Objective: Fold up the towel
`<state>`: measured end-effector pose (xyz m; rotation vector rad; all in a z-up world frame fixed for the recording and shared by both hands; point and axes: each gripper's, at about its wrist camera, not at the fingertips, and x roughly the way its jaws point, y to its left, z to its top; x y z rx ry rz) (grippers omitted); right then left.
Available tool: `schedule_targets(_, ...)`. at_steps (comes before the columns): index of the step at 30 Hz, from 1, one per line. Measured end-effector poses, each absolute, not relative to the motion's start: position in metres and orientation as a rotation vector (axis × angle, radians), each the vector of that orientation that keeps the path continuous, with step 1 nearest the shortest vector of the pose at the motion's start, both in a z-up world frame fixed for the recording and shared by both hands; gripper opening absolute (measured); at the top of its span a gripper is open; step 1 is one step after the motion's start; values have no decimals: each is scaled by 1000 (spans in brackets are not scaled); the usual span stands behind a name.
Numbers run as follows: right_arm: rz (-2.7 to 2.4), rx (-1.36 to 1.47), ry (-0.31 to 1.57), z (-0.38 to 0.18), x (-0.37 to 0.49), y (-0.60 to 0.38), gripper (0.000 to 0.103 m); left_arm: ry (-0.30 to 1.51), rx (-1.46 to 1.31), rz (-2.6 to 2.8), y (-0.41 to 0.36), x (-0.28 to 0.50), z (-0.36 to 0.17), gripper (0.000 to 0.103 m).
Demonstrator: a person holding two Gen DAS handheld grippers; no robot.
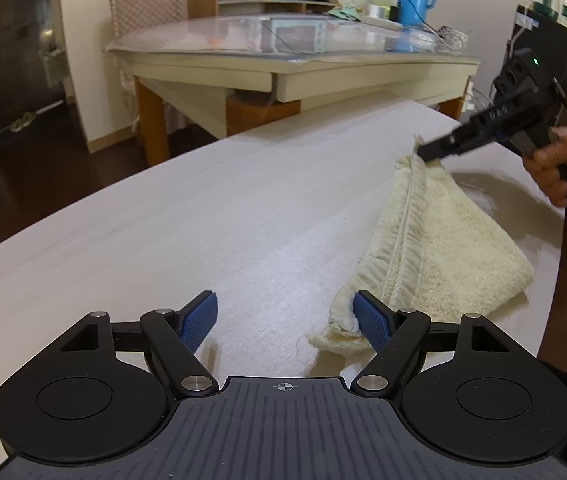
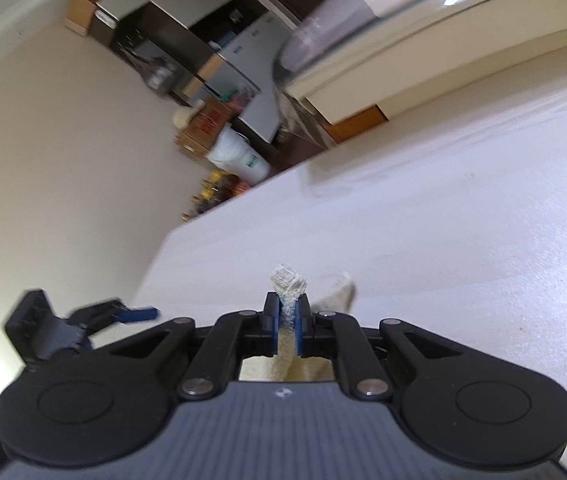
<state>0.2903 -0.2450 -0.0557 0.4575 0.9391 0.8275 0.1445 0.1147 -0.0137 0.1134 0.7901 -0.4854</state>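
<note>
Your right gripper (image 2: 286, 322) pinches the towel (image 1: 439, 236) corner, lifting it for folding; left gripper (image 1: 285, 320) gapes empty near the table's (image 1: 163, 220) front edge.

The left tool (image 1: 285, 322) hovers with its blue pads spread wide over the pale tabletop (image 1: 163, 220); its right pad touches a corner of the cream towel (image 1: 439, 240). The right tool (image 1: 429, 152) pinches the towel's far corner, lifting it.
</note>
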Motion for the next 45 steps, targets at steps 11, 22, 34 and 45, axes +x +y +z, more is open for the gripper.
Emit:
schedule_targets(11, 780, 475, 851, -50, 272, -260, 39, 715, -119, -423, 151, 147, 2, 89)
schedule_targets(22, 799, 287, 723, -27, 226, -244, 55, 744, 140, -455, 97, 113, -10, 82)
schedule_targets(34, 813, 303, 792, -41, 249, -235, 55, 759, 169, -345, 96, 129, -32, 83)
schedule_targets(45, 714, 41, 680, -29, 222, -226, 70, 765, 243, -314, 108, 185, -30, 88)
